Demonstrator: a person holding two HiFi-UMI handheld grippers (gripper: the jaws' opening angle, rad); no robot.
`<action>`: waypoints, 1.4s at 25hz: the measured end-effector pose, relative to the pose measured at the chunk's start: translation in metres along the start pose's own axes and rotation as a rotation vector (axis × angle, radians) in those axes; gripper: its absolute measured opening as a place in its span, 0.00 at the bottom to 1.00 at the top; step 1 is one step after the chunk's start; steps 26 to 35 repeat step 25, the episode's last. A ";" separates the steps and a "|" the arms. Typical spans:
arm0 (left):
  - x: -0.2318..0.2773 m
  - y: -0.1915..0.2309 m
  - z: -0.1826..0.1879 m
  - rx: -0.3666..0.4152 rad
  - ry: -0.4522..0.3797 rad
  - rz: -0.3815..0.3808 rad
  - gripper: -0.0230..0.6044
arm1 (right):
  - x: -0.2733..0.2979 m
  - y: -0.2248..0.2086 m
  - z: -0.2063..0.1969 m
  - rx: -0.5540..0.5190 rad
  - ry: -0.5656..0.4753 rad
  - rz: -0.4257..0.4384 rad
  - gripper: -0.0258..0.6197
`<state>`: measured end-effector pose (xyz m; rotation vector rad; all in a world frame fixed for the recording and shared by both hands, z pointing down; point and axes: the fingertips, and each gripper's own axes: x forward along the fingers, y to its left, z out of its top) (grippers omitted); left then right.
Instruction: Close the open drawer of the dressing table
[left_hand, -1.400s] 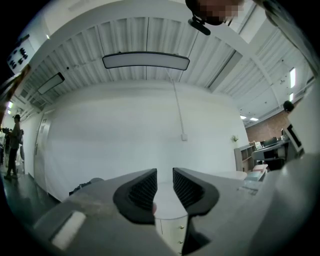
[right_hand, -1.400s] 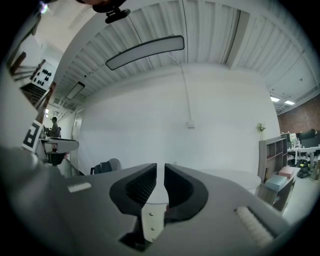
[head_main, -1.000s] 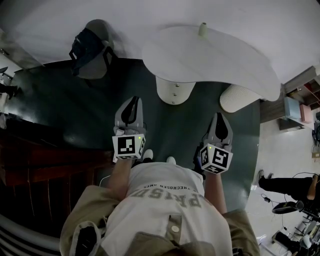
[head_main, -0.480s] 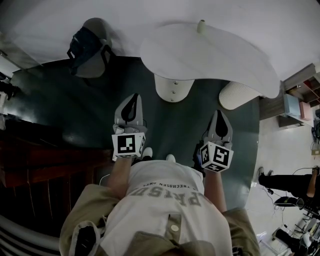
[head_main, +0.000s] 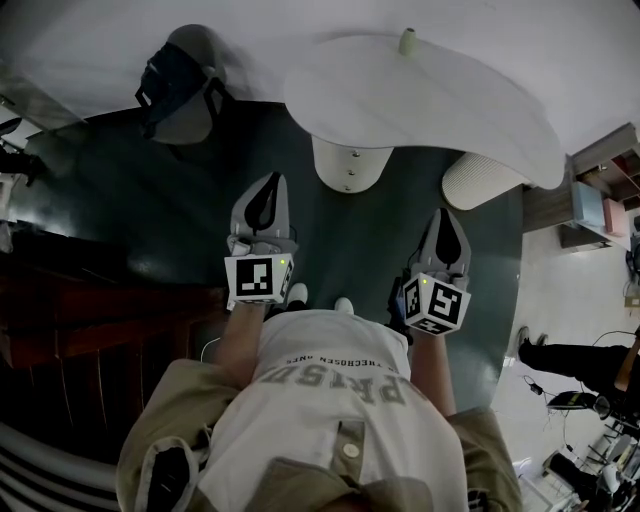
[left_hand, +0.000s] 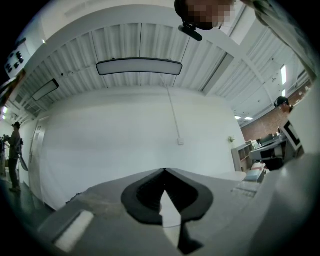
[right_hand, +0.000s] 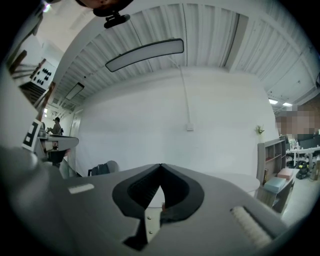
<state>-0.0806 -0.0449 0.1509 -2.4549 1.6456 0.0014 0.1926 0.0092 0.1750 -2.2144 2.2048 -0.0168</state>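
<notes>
While I stand on the dark green floor (head_main: 150, 220) facing the white curved-top dressing table (head_main: 450, 100) at 12 o'clock, I hold both tools out level in front of my chest, and neither touches anything. The left gripper (head_main: 272, 180) has its grey jaws clenched tip to tip, with nothing between the dark pads. The right gripper (head_main: 447, 212) is in the same condition: jaws pressed together and empty. The white round drawer pedestal with small knobs (head_main: 348, 165) sits beneath the table top at 12 o'clock. It lies between the lines of the two grippers and well apart from both. From above I cannot tell whether a drawer front stands out. A small pale bottle (head_main: 407, 40) stands upright at the far edge of the table top. A white ribbed round stool (head_main: 480, 180) is at 1 o'clock, near the pedestal. A grey chair carrying a dark bag (head_main: 185, 85) is at 11 o'clock. Dark red-brown wooden furniture (head_main: 100, 320) lies at 9 o'clock. A second person's dark-trousered legs (head_main: 575, 360) show at 3 o'clock.
</notes>
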 end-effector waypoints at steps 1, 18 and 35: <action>0.000 0.000 0.001 -0.012 0.001 0.003 0.05 | 0.000 0.000 0.001 -0.012 -0.001 -0.005 0.04; 0.004 -0.003 0.007 -0.068 -0.009 -0.009 0.05 | 0.007 0.004 0.003 -0.036 -0.013 -0.005 0.04; 0.005 -0.002 0.009 -0.070 -0.008 -0.004 0.05 | 0.011 0.007 0.005 -0.051 -0.008 0.003 0.04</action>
